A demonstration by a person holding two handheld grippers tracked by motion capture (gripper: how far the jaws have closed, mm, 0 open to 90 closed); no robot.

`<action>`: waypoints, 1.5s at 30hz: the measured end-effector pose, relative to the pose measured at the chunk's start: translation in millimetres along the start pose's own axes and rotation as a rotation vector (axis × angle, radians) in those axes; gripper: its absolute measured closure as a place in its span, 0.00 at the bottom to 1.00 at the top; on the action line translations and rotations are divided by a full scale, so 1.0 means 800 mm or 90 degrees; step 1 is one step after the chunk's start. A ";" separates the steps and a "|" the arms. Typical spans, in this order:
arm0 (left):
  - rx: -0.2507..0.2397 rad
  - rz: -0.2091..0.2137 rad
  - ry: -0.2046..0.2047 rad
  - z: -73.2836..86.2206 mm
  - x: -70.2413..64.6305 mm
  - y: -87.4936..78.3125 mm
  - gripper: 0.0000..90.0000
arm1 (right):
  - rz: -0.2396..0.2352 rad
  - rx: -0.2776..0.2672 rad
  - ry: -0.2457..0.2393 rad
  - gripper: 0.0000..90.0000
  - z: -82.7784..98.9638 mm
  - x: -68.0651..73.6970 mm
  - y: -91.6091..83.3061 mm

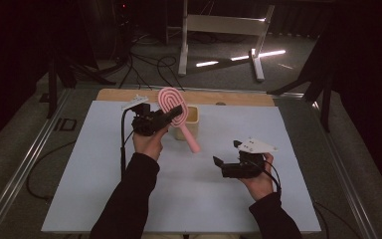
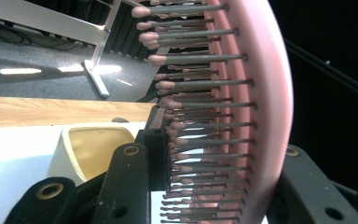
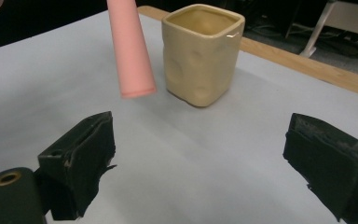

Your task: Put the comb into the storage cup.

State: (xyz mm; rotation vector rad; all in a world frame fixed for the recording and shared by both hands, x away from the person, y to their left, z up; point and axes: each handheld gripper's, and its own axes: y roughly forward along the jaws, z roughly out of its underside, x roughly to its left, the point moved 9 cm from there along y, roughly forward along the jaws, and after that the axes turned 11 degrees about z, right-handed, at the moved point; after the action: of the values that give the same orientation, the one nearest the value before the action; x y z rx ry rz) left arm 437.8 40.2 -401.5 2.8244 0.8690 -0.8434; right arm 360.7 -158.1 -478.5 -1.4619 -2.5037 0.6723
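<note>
A: Where's the pink plastic paddle hairbrush (image 1: 173, 108) with the grey bristles right now?

B: Up off the table, pinched at its head by the left gripper (image 1: 173, 112). In the left gripper view the jaws are pressed onto the bristle side and the smooth back. Its handle slants down toward five o'clock, the tip hanging in the air just in front of the cream square ceramic cup (image 1: 191, 122) with dimpled sides

A: And the right gripper (image 1: 226, 153)?

B: Spread wide, nothing between the jaws, hovering low over the pale blue table cover (image 1: 99, 179) at about four o'clock from the cup

A: So which step is this?

B: Looks like the carry: brush lifted, not yet in the cup. I'd judge the next move needs the handle tip raised above the rim and lined up over the opening, then lowered in; the free gripper could steady the cup
</note>
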 end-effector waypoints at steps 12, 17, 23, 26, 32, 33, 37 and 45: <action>0.009 -0.006 0.020 -0.001 0.004 0.008 0.72 | 0.007 -0.037 0.009 0.11 0.038 -0.020 -0.025; 0.015 -0.013 0.026 -0.003 0.008 0.008 0.72 | 0.004 -0.046 0.021 0.11 0.054 -0.028 -0.036; 0.010 -0.017 0.029 -0.010 0.008 0.008 0.72 | 0.019 -0.069 0.040 0.11 0.071 -0.039 -0.049; 0.013 -0.021 0.034 -0.014 0.008 0.008 0.72 | 0.026 -0.076 0.050 0.11 0.075 -0.040 -0.055; 0.007 -0.024 0.042 -0.024 0.007 0.009 0.72 | 0.033 -0.084 0.050 0.11 0.084 -0.040 -0.063; 0.005 -0.024 0.042 -0.025 0.007 0.010 0.72 | 0.036 -0.086 0.053 0.11 0.084 -0.040 -0.063; 0.003 -0.029 0.048 -0.031 0.007 0.011 0.72 | 0.039 -0.097 0.056 0.11 0.084 -0.042 -0.063; 0.001 -0.035 0.055 -0.041 0.009 0.010 0.72 | 0.034 -0.098 0.070 0.11 0.086 -0.044 -0.063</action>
State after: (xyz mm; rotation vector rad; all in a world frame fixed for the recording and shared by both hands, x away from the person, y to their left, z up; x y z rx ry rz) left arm 462.9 44.0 -378.4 2.8693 0.9612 -0.7338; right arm 314.5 -230.0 -513.4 -1.5760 -2.4878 0.4034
